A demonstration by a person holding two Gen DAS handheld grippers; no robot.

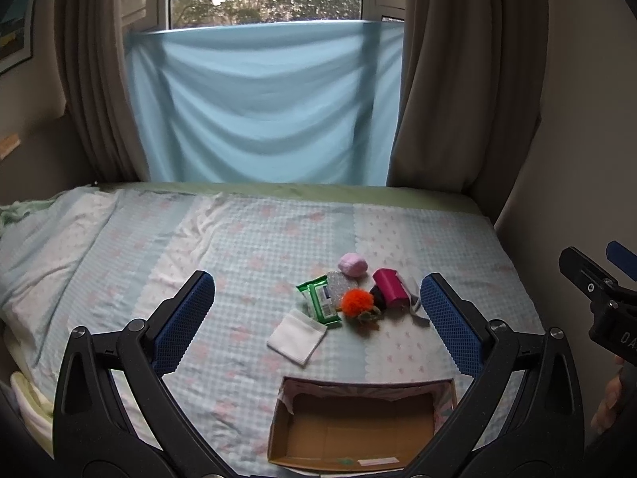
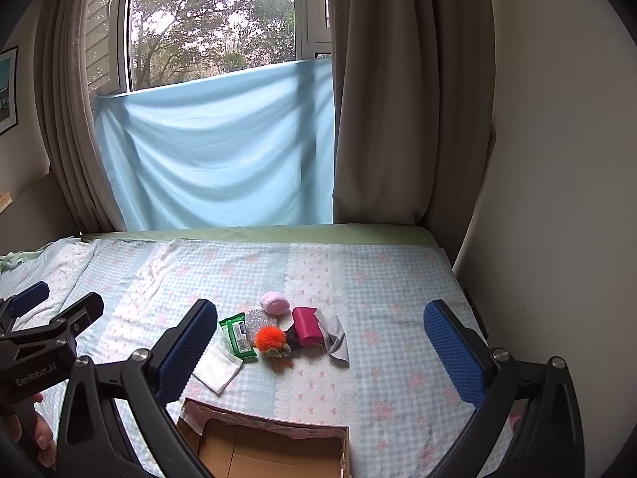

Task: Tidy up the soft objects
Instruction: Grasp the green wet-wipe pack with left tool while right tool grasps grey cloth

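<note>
Looks like the very start: nothing packed yet. Cardboard box [image 1: 354, 426] sitting open and empty at the near edge of the bed [image 1: 119, 279], flaps up. Little pile of soft stuff just beyond it, near but not touching: white folded cloth [image 1: 296, 336] closest, then a green wipes pack [image 1: 320, 302], orange pompom [image 1: 357, 302], magenta pouch [image 1: 391, 285], pink puff [image 1: 352, 265] at the back, grey cloth [image 2: 336, 336] off to the right side of the pile.

Left gripper [image 1: 314, 318] hanging above the bed, spread wide, holding nothing. Right gripper [image 2: 318, 352] same deal, wide open and empty, framing the pile.

Probably the reach-in step next. White cloth seems the easy first grab, being nearest the box and lying apart from the clutter. Flat and thin though, so pinching an edge and lifting, not squashing down on it. Then a short carry back into the box.
</note>
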